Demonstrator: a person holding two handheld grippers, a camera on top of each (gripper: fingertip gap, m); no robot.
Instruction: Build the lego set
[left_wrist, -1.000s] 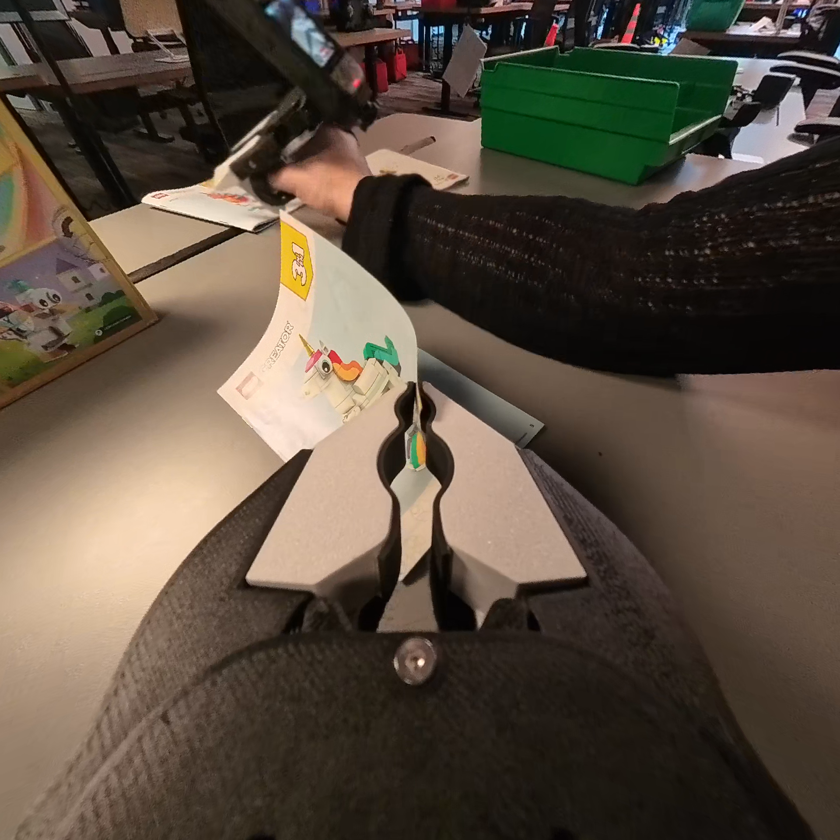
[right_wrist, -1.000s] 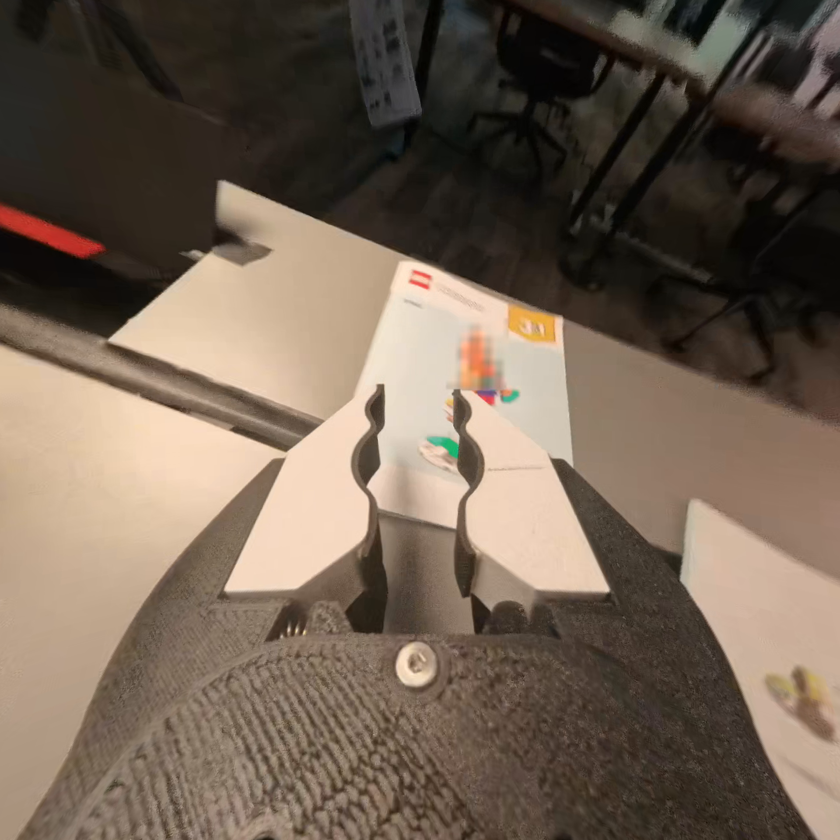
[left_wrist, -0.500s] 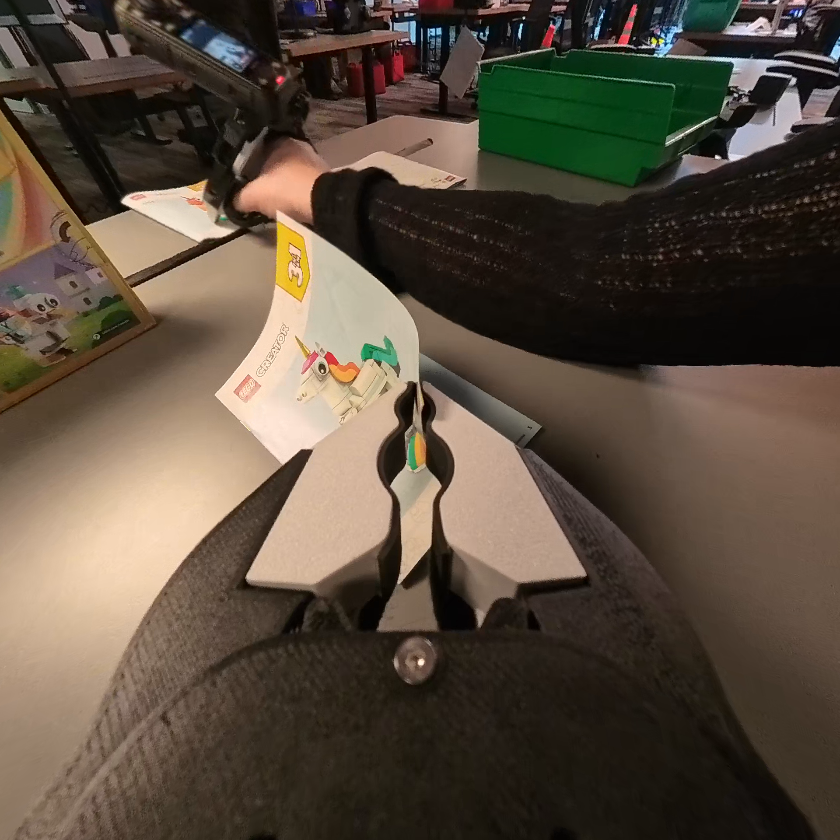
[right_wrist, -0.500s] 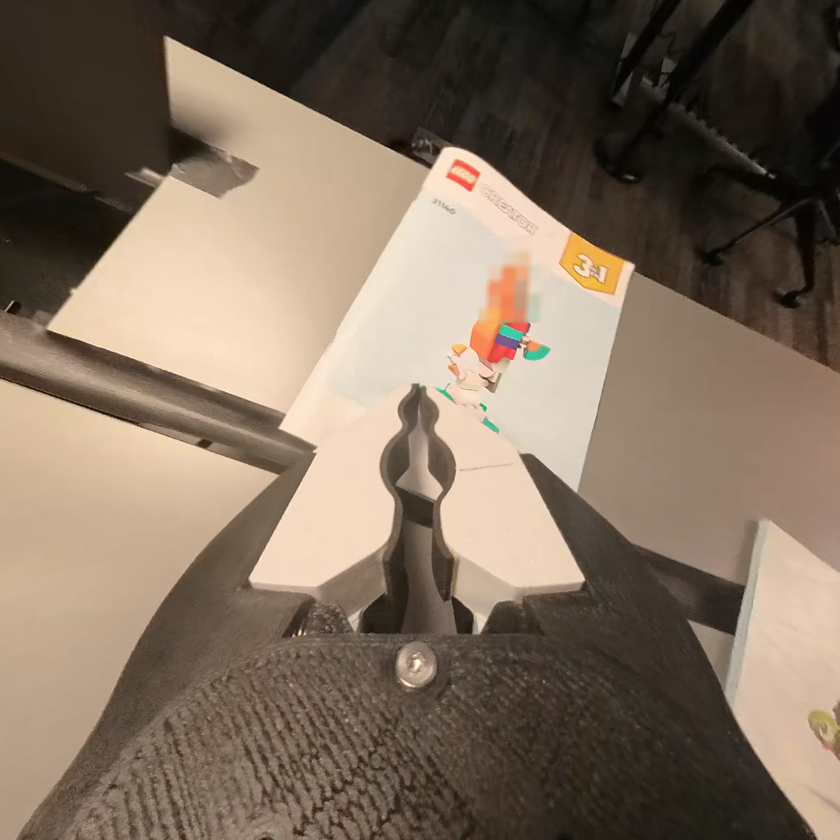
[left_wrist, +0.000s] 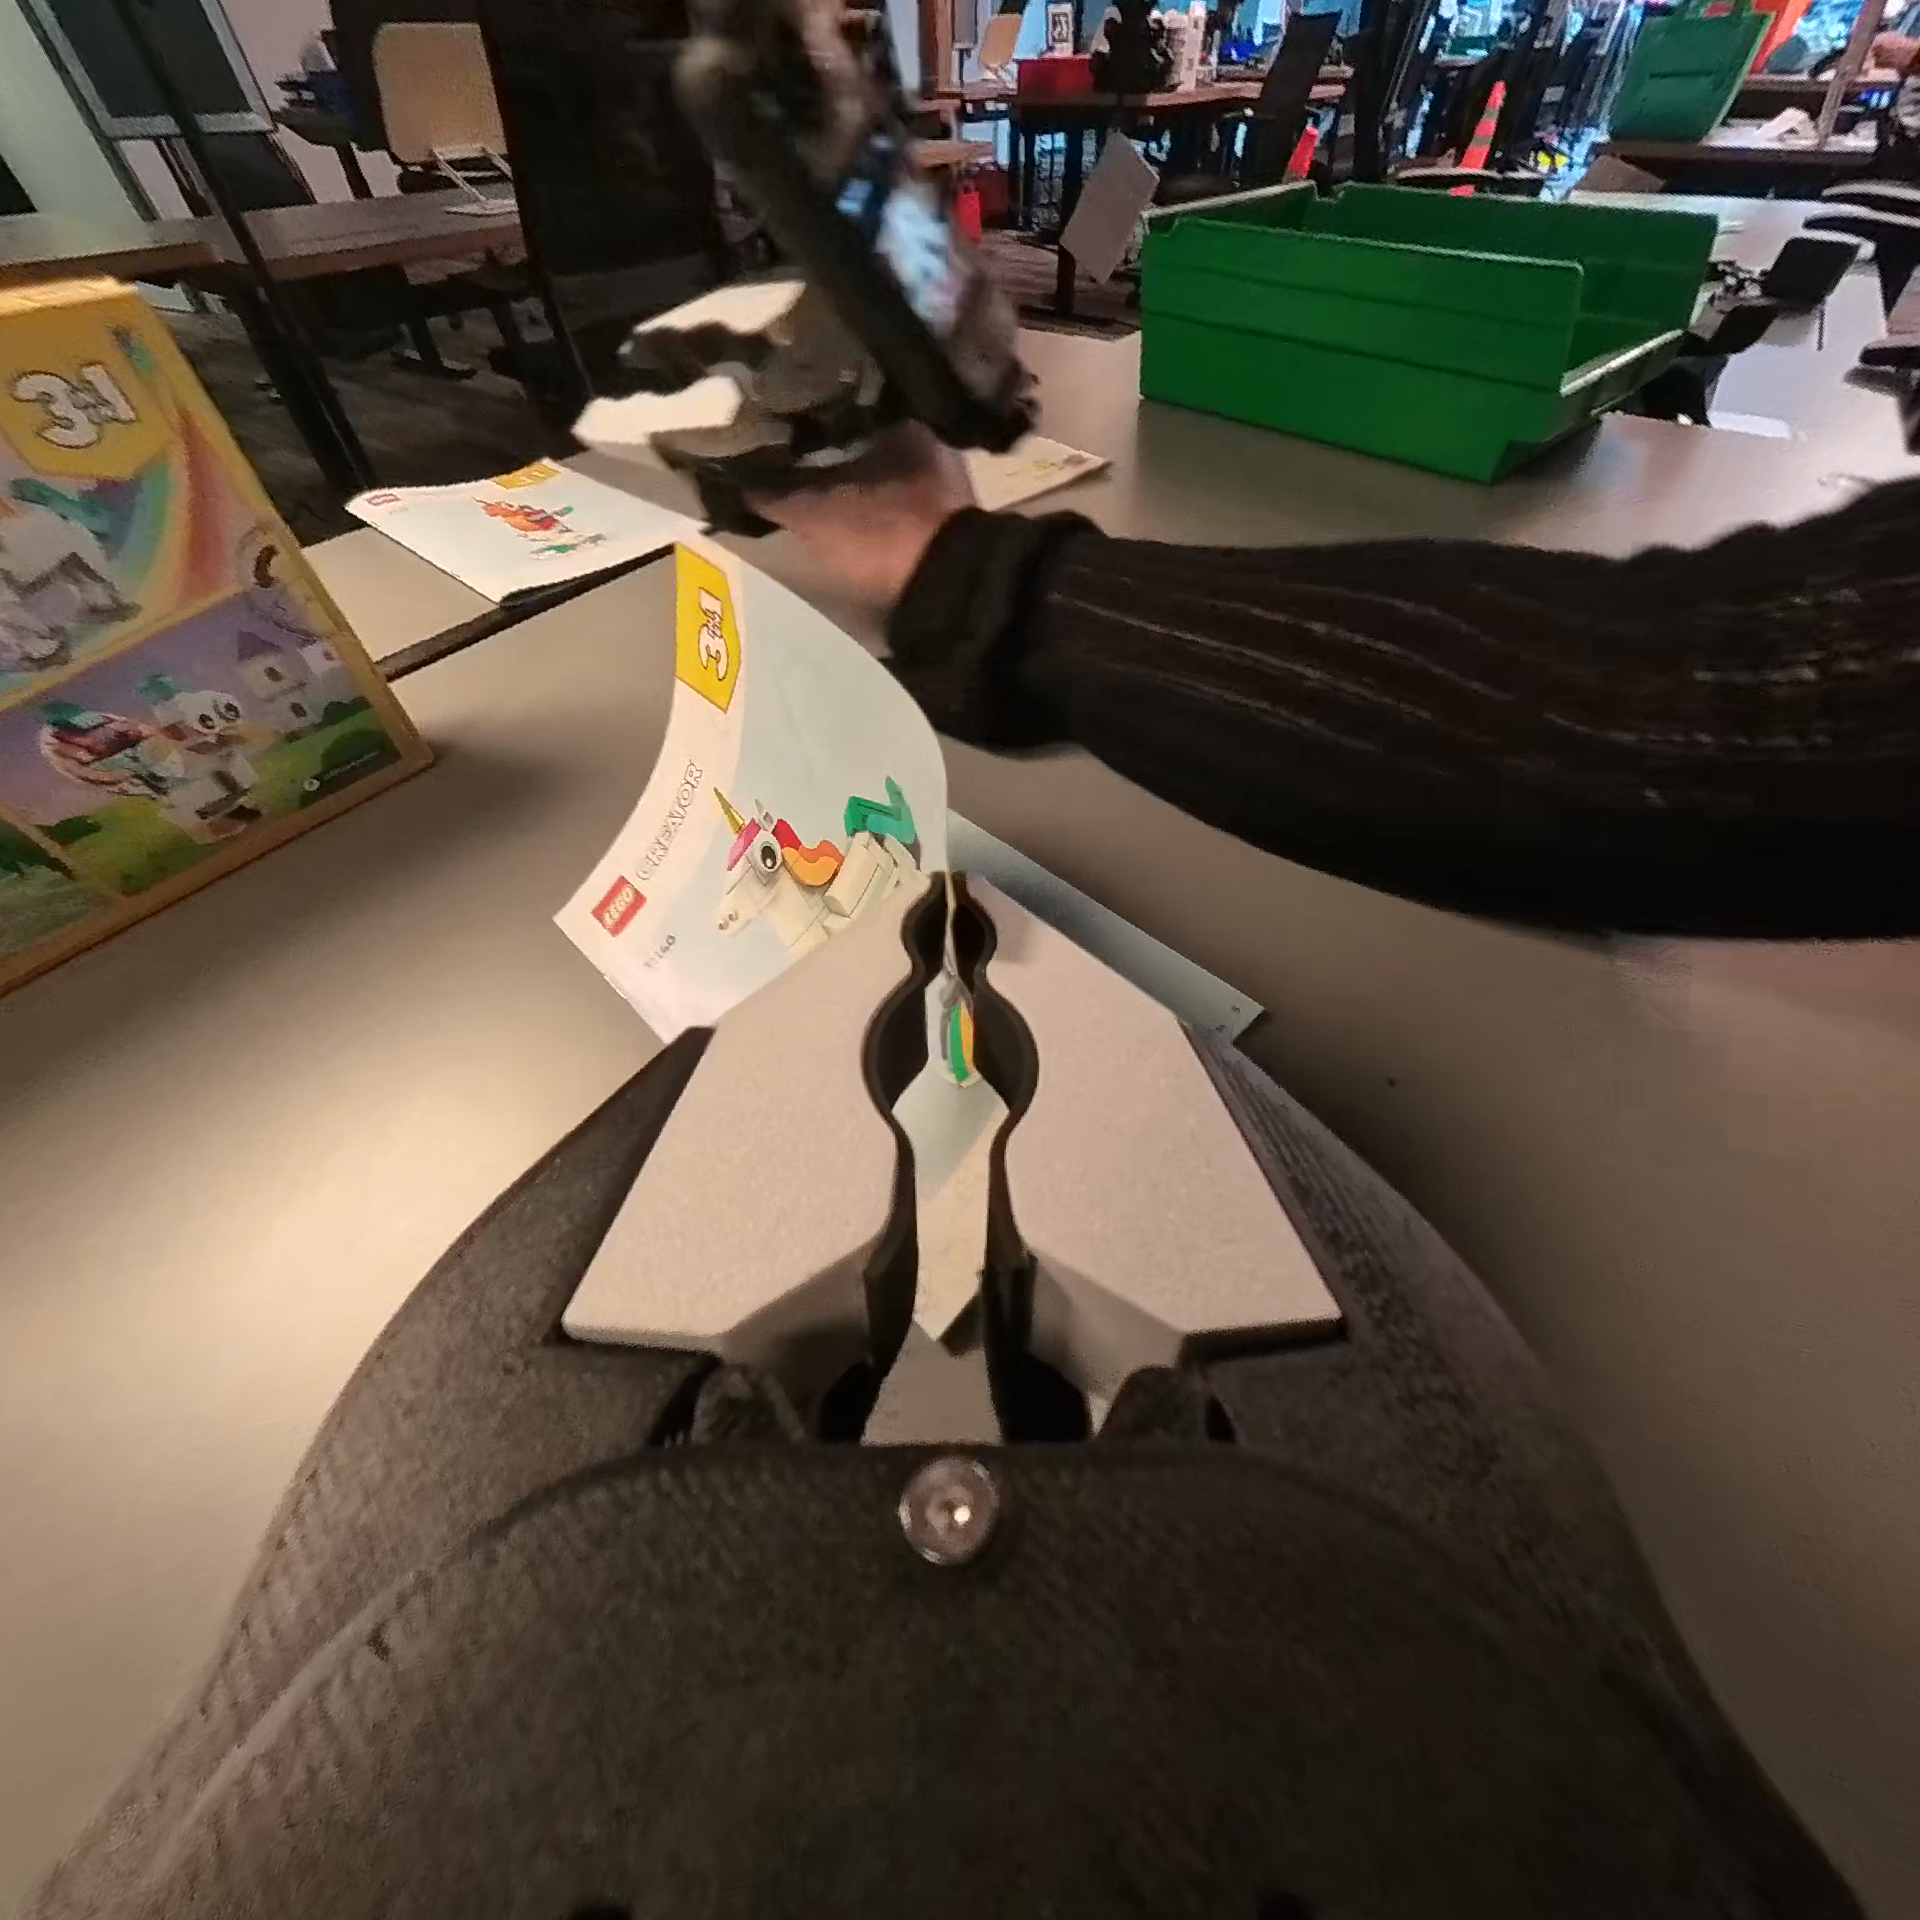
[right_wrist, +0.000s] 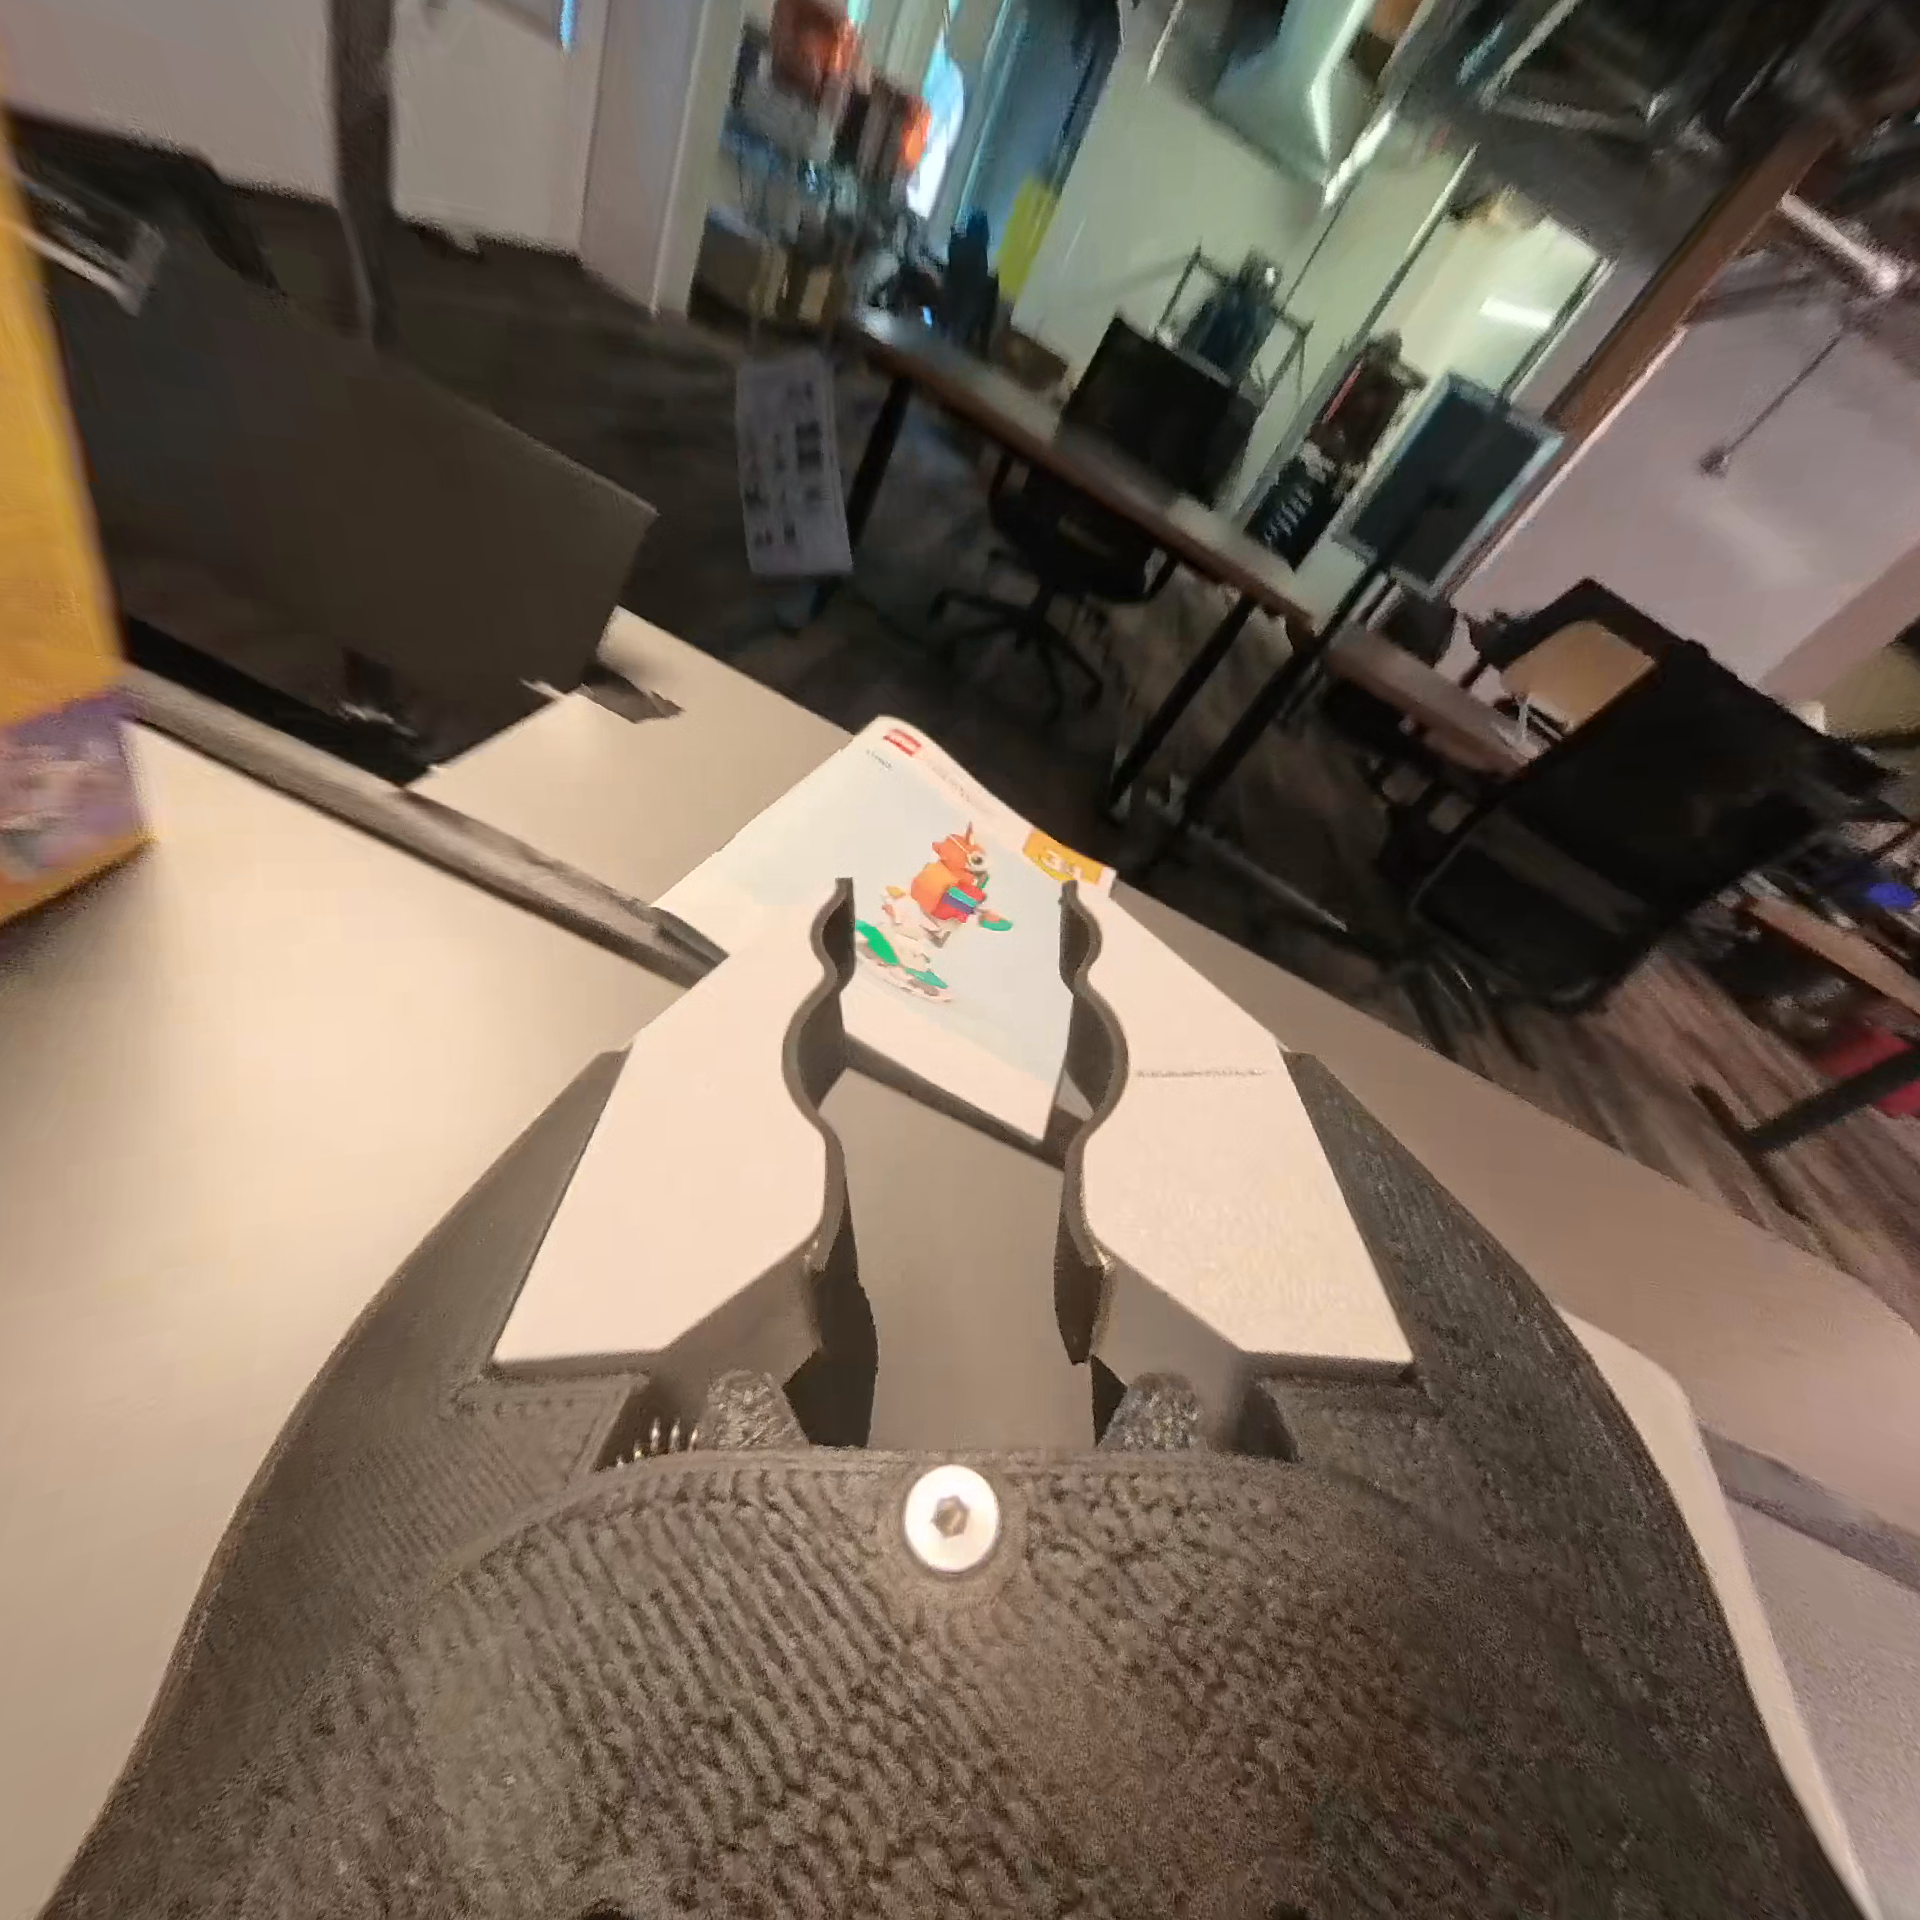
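My left gripper (left_wrist: 951, 896) is shut on the corner of an instruction booklet with a unicorn on its cover (left_wrist: 769, 790). The booklet is lifted off the grey table (left_wrist: 312, 1091) and curves upward. My right gripper (right_wrist: 951, 904) is open and empty, raised above the table. It points at a second booklet with an orange animal on its cover (right_wrist: 966, 935), which lies flat beyond its fingertips. In the left wrist view the right gripper (left_wrist: 675, 379) hangs open above that booklet (left_wrist: 520, 530), held by a hand in a black sleeve (left_wrist: 1403, 707).
The yellow set box (left_wrist: 156, 623) stands at the left and also shows in the right wrist view (right_wrist: 52, 499). A green bin (left_wrist: 1403, 312) sits at the back right, with a third booklet (left_wrist: 1039, 473) in front of it. A dark gap (right_wrist: 540, 883) runs between two tabletops. My hands' fingertips stand some 35 cm from each other.
My right gripper was shut low over the orange-animal booklet half a second ago; it has opened and risen away from it. My left gripper still holds the unicorn booklet.
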